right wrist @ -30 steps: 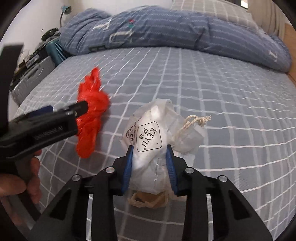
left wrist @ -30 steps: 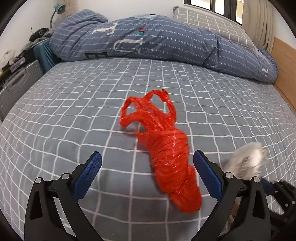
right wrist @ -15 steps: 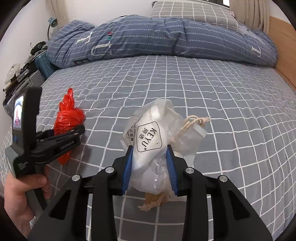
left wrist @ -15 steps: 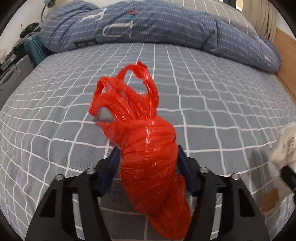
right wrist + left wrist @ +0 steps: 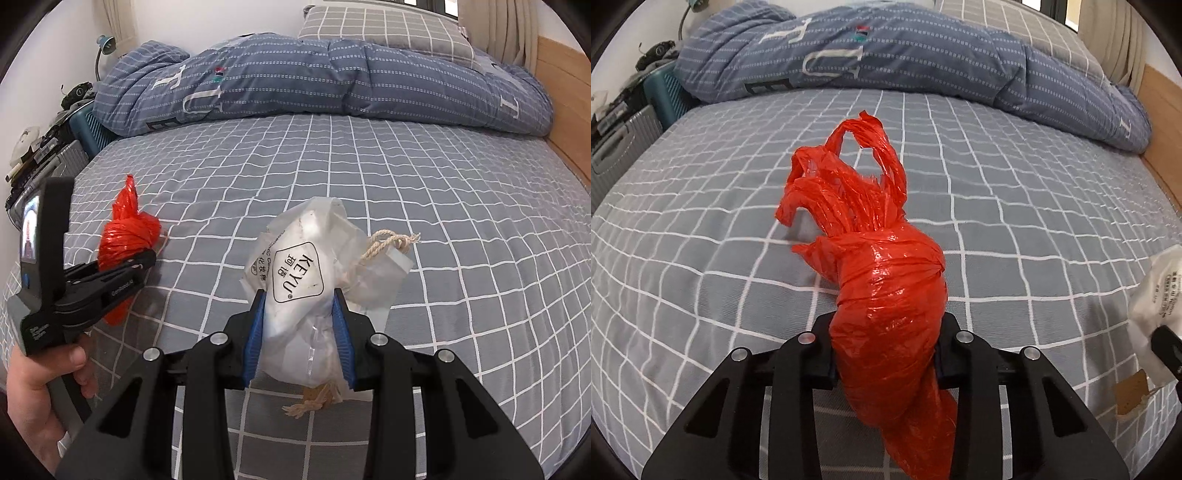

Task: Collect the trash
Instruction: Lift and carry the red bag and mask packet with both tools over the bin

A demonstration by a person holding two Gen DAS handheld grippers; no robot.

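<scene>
On the checked bed sheet [image 5: 701, 258], the red plastic bag [image 5: 890, 314] is being squeezed by the closing left tongs [image 5: 886, 354], while the white bag [image 5: 299, 288] is pinched in the right tongs [image 5: 299, 332], so both can be carried off as trash.

My left tool [image 5: 886, 354] is closing its jaws, a red bag [image 5: 890, 314] between them and touching both. My right tool [image 5: 300, 332] is clamping a white bag [image 5: 306, 280]. My left hand [image 5: 40, 398] is gripping its handle, both tools angling downward.

A rumpled blue duvet [image 5: 325, 77] and a grey checked pillow [image 5: 384, 29] lie along the grid-patterned bedsheet [image 5: 443, 192].
</scene>
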